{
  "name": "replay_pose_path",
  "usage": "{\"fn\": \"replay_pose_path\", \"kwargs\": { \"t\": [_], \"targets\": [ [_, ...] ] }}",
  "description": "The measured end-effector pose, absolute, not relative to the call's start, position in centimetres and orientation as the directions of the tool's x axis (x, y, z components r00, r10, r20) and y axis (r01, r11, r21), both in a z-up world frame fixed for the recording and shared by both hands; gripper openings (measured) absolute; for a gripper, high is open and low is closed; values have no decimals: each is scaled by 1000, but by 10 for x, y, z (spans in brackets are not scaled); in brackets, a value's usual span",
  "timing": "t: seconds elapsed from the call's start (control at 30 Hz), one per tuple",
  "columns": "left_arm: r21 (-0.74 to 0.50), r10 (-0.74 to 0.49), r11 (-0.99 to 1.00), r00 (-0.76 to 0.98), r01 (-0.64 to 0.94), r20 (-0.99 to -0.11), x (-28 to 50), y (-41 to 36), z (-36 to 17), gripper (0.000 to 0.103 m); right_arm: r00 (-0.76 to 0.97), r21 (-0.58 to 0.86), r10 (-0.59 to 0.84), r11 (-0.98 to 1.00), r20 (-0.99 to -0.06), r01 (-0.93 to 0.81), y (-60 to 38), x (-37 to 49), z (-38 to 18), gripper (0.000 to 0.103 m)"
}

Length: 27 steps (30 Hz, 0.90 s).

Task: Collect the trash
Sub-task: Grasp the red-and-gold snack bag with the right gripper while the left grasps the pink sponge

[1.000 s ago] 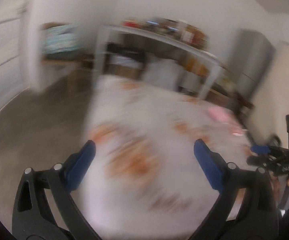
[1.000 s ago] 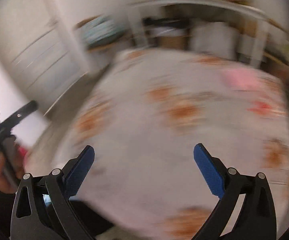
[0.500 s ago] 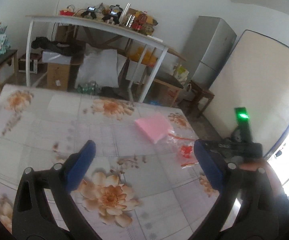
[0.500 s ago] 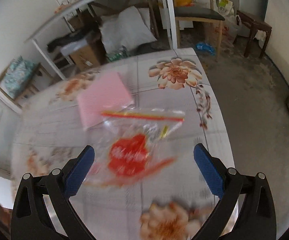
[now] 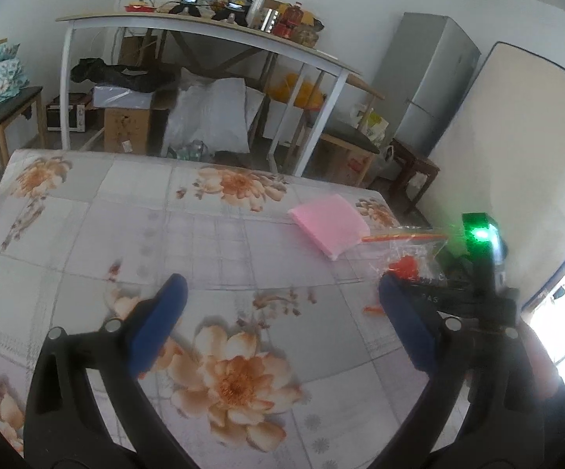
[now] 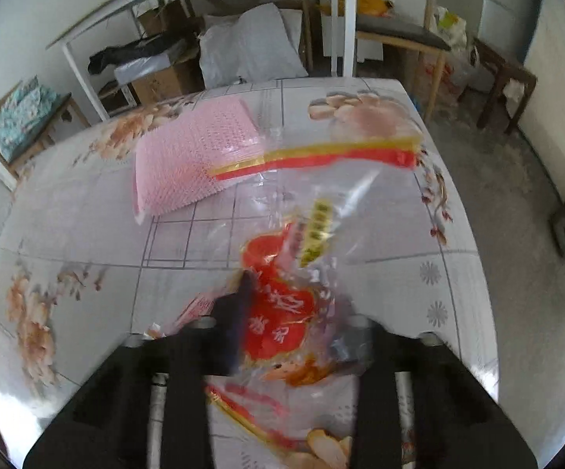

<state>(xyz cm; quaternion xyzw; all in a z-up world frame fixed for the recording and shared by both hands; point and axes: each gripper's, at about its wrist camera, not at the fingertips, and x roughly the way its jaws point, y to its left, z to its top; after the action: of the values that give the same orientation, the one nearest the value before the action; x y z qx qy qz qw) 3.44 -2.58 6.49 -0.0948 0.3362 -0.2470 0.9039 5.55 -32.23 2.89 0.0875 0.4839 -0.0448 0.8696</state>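
Across most of both views spreads the flower-print table (image 5: 212,234). At right centre of the left view lies a pink pad (image 5: 327,228), and just beside it the clear plastic bag (image 6: 310,265) with a red print. Low in the right view, the right gripper (image 6: 294,320) is closing with that bag between its jaws. Bottom of the left view: the left gripper (image 5: 282,312) stands wide apart, empty.

Left gripper (image 5: 278,305) held low, pitched gently down, blue fingers (image 5: 157,324) spread wide with nothing between them. Right gripper (image 6: 290,312) tipped steeply downward, jaws closing in, a clear plastic bag (image 6: 302,258) caught between them. Right gripper's body visible from the left wrist view, green light lit, gripped by a hand (image 5: 544,367).
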Motion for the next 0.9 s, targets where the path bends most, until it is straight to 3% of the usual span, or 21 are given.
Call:
{"fn": "replay_pose_path", "kwargs": {
  "t": [0.07, 0.23, 0.5, 0.67, 0.9],
  "targets": [
    [-321, -515, 857, 645, 403, -565, 39, -36, 70, 95, 532, 118, 16, 980, -846, 158, -323, 52, 30, 16],
    [-278, -542, 830, 584, 483, -605, 66, -78, 74, 95, 542, 172, 60, 972, -839, 158, -326, 33, 29, 10],
    [-143, -528, 768, 491, 624, -693, 134, -160, 66, 95, 562, 230, 98, 958, -821, 170, -333, -3, 37, 9],
    [43, -471, 667, 466, 744, -749, 152, -210, 49, 95, 557, 197, 56, 961, -829, 196, -346, -20, 39, 9],
    [121, -413, 582, 420, 804, -808, 174, -238, 25, 95, 557, 219, 76, 956, -827, 194, -357, -22, 38, 9]
  ]
}}
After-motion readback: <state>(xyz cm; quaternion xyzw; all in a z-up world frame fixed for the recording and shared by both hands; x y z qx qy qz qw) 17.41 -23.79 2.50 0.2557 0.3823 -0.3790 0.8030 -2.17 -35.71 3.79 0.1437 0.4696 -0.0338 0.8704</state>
